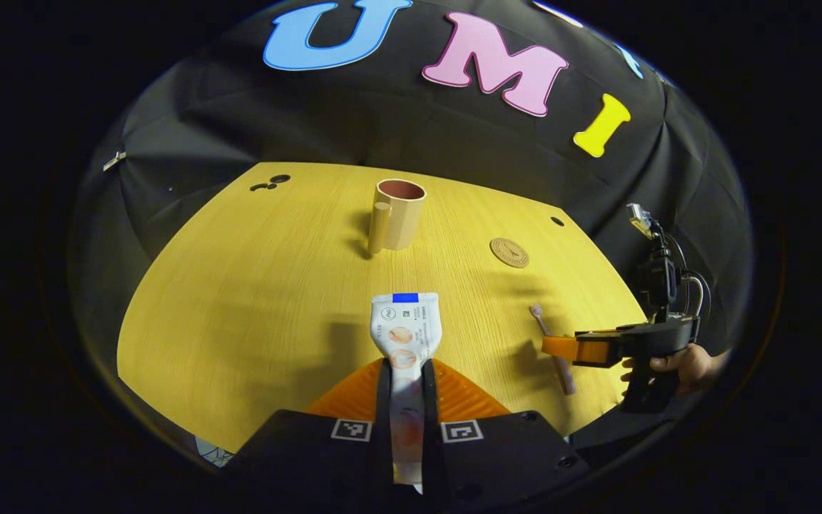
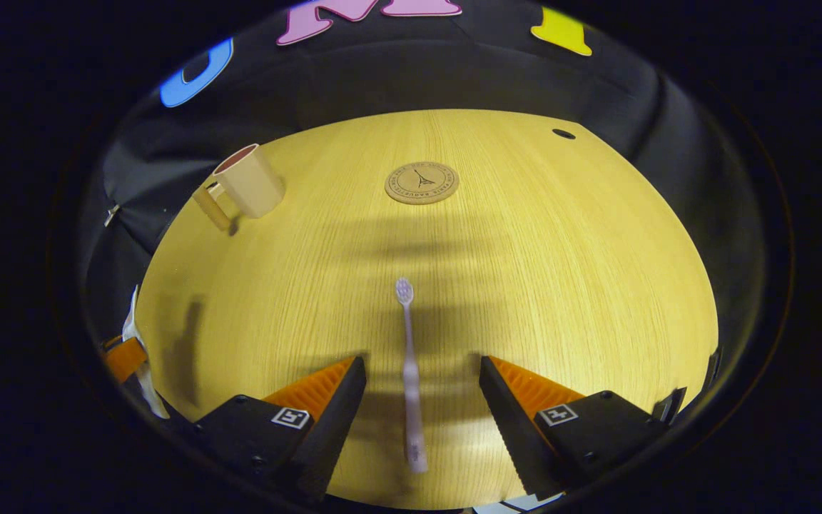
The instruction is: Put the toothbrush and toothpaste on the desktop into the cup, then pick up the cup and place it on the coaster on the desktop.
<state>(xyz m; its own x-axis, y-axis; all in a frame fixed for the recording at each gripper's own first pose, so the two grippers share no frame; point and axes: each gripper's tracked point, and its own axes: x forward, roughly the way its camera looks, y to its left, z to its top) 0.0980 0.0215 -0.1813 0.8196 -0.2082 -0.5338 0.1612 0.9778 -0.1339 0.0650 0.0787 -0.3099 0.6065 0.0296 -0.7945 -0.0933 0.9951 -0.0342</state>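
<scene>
Toothpaste (image 1: 405, 335) sits clamped in the left gripper (image 1: 407, 400), far from the cup (image 1: 398, 213), while the right gripper (image 2: 422, 400) straddles the flat toothbrush (image 2: 411, 378) with fingers apart, so a shallow pinch could let that thin handle slip or roll away.

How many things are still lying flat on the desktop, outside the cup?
1: the toothbrush lies between the right gripper's open fingers. The toothpaste is held by the left gripper.
</scene>
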